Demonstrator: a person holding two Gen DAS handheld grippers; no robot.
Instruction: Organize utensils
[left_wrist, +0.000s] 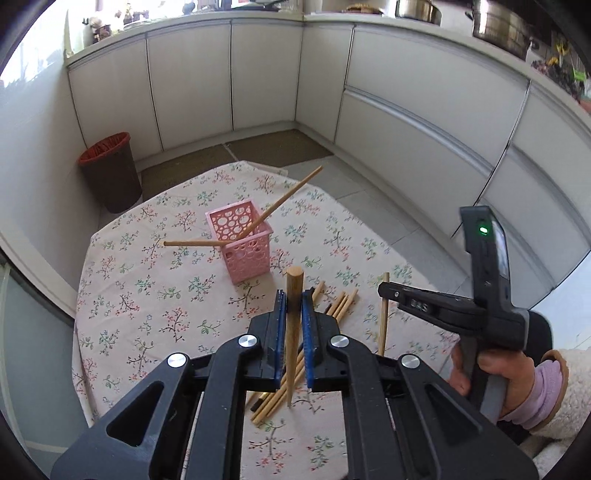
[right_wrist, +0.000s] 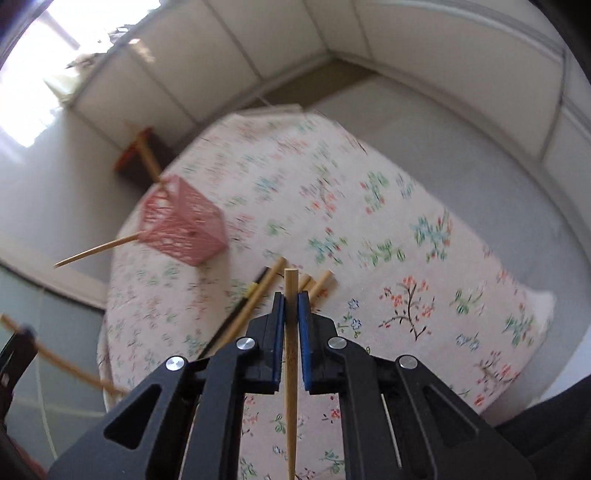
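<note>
Chopsticks, thin tapered wooden sticks, feel light, stiff and slippery: our left gripper (left_wrist: 293, 308) and right gripper (right_wrist: 291, 308) each clench one near its thick end; spares (left_wrist: 338, 304) lie on the counter (left_wrist: 122, 295), pink basket (left_wrist: 240, 240) at 11 o'clock.

Both wrist views look steeply down, close over floral table (left_wrist: 155, 295); share pink basket (left_wrist: 240, 240).

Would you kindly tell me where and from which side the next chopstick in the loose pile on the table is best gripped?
Probably the thick end of an outer stick in the pile, where the ends fan apart. Come from above with the fingers straddling it crosswise: the sticks lie flat on the tablecloth and bunch together lower down.
</note>
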